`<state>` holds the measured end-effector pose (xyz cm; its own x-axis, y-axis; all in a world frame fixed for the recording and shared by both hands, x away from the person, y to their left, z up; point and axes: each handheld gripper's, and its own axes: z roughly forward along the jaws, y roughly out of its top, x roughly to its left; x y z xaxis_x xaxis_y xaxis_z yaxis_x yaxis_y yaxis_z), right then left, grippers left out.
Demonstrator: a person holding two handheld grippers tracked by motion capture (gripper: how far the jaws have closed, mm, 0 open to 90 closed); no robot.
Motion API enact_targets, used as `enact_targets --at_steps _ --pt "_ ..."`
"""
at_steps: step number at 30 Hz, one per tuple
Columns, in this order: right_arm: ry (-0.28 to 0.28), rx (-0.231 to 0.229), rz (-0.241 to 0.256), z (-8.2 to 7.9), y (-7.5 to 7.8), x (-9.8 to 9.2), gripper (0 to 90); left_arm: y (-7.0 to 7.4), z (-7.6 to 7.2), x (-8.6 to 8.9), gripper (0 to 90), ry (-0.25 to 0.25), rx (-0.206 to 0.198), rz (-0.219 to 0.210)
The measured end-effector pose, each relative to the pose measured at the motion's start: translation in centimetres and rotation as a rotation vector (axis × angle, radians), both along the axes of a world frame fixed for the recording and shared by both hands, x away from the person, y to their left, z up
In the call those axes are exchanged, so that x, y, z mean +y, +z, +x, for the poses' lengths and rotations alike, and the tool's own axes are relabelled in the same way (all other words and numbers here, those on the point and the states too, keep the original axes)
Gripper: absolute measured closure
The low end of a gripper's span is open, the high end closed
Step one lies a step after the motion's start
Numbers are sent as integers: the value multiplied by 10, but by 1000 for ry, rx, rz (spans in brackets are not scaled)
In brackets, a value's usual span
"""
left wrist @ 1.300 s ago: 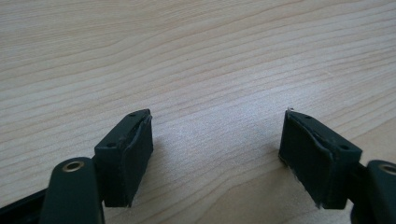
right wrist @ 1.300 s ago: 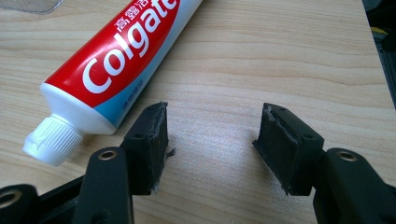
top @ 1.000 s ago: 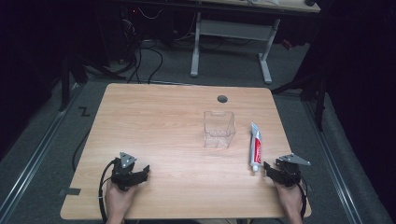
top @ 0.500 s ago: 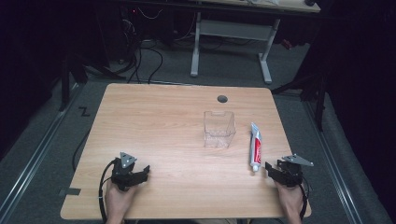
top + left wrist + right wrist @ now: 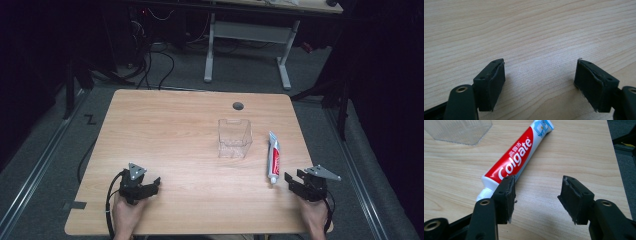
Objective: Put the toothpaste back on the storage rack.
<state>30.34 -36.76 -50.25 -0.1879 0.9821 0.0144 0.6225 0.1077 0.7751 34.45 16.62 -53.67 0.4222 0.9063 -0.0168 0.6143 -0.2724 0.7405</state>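
The toothpaste tube (image 5: 273,159) lay flat on the table (image 5: 175,130), right of center in the high view, just beside the clear container (image 5: 234,138) but apart from it. Your right gripper (image 5: 295,179) rested at the lower right, jaws spread and empty, very near the tube's cap. Your left gripper (image 5: 150,186), lower left, was also released, over bare wood.
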Motion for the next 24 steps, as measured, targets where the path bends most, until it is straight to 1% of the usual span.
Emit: enact_targets --at_steps 2,7,15,22,24 --pt "12 -1 -1 0 3 2 463 0 0 0 248 0 0 -1" --pt "32 -1 -21 1 9 8 466 0 0 0 247 0 0 -1" --pt "39 -2 -13 5 16 15 474 0 0 0 247 -2 1 1" --pt "55 0 -9 13 21 20 479 0 0 0 246 -1 1 1" --pt "58 1 -16 15 22 21 476 0 0 0 246 -2 0 2"
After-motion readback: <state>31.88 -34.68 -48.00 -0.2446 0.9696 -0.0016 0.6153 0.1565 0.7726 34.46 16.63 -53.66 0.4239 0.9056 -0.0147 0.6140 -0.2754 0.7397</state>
